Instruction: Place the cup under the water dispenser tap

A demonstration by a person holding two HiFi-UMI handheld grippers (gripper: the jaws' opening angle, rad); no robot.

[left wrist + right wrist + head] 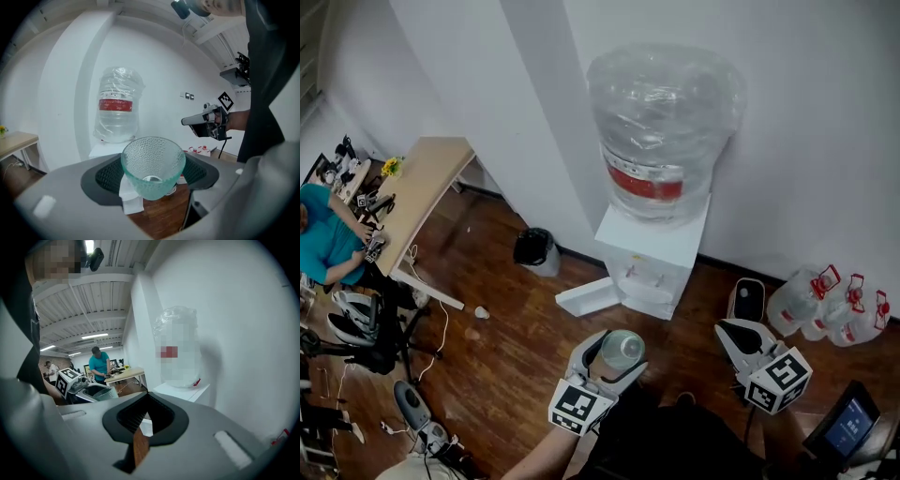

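Cup point(153, 164): pale-green dimpled glass, pinched btwn the spread jaws of L hand-held gripper point(612, 359), one ribbed pad at each side. Mouth tipped back toward that gripper's camera, base visible through the bowl. Held in the air over wood floor point(516, 328), short of water dispenser point(654, 255) and well apart from it, not yet under the taps. Water dispenser: white cabinet against wall point(806, 112), big clear bottle point(664, 122) w/ red label band seated on top; taps too small to make out. R hand-held gripper point(734, 332): jaws drawn together to a thin slit, nothing btwn them; held to the right of cup, apart from it, pointing toward the dispenser. Other items: black bin point(535, 249) on floor left of dispenser, nr the wall; spare jugs point(825, 305) w/ red handles, grouped on floor right of dispenser; light wood desk point(427, 183) far left, person point(326, 242) in teal top beside it.
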